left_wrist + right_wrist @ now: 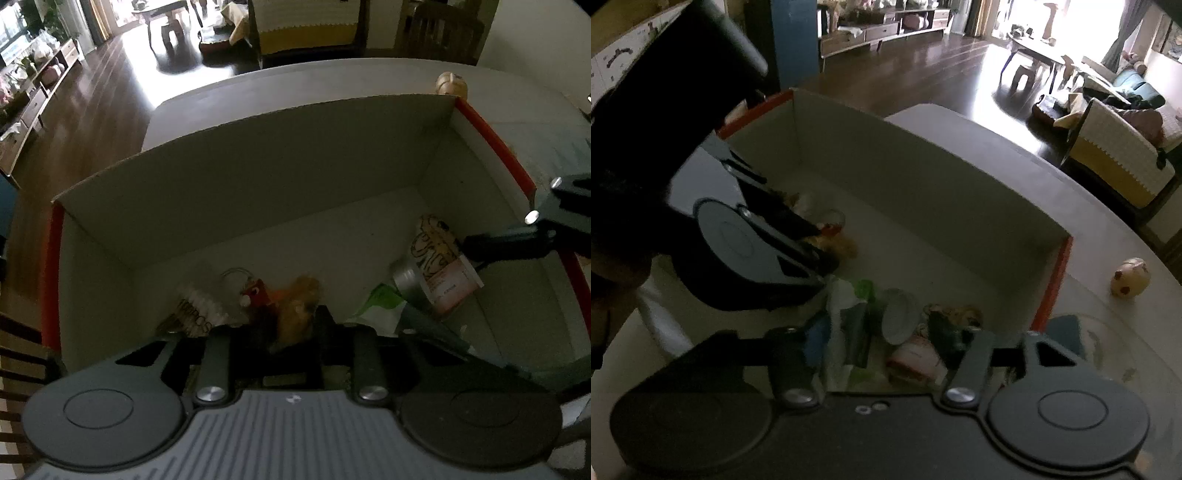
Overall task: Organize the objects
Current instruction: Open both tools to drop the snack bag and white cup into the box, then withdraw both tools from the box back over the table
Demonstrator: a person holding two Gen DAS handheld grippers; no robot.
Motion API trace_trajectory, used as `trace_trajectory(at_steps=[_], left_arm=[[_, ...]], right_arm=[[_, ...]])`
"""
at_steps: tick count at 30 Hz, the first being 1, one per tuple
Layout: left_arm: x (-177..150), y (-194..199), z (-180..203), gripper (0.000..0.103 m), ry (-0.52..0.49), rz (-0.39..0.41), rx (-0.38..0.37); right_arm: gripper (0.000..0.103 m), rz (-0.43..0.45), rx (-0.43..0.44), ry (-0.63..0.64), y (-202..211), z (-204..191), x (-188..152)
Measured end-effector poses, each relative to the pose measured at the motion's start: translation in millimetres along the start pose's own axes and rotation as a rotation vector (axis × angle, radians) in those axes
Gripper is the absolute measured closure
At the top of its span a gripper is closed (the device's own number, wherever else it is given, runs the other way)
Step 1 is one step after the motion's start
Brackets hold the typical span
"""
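An open cardboard box with red edges stands on the grey table. Inside lie a clear bag, a pack of cotton swabs, a green-and-white packet and a tilted paper cup. My left gripper reaches down into the box, shut on an orange plush toy. My right gripper is in the box's right end with its jaws wide apart. The cup and packet lie between them, and one finger touches the cup's side.
A small round beige figure sits on the table beyond the box's right end. A blue flat item lies just outside the red edge. A chair back and dark wooden floor lie beyond the table.
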State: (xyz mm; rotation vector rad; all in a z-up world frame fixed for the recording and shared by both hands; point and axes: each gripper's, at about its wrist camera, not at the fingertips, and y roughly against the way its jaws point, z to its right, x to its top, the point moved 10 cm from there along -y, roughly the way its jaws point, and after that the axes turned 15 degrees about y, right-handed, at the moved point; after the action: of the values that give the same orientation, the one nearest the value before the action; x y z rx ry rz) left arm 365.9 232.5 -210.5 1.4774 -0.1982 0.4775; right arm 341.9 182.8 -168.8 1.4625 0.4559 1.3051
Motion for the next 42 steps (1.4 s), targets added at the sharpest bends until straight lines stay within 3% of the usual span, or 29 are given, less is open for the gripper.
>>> trace_trajectory(at_steps=[12, 21, 22, 23, 24, 25, 40, 42], left_arm=[[-3, 25, 0, 0.074, 0.029, 0.053, 0.016], [-8, 58, 2, 0.073, 0.071, 0.116, -0.01], [-9, 61, 5, 0.068, 0.075, 0.121, -0.01], [-10, 65, 5, 0.051, 0.079, 0.128, -0.009], [-12, 69, 6, 0.043, 0.082, 0.139, -0.009], [-12, 73, 6, 0.04, 0.083, 0.153, -0.003], [-31, 117, 51, 0.033, 0.142, 0.242, -0.025], [-34, 121, 60, 0.028, 0.154, 0.247, -0.032]], right_arm=[[0.039, 0.054, -0.014, -0.003, 29, 4, 5], [0.03, 0.114, -0.032, 0.01, 61, 4, 3], [0.029, 0.119, -0.033, 0.011, 65, 2, 0], [0.029, 0.124, -0.035, 0.012, 68, 2, -1], [0.028, 0.13, -0.034, 0.013, 72, 2, -2], [0.027, 0.137, -0.036, 0.015, 75, 2, -3], [0.016, 0.217, -0.031, 0.046, 132, 10, -47], [0.015, 0.225, -0.024, 0.042, 138, 13, -56]])
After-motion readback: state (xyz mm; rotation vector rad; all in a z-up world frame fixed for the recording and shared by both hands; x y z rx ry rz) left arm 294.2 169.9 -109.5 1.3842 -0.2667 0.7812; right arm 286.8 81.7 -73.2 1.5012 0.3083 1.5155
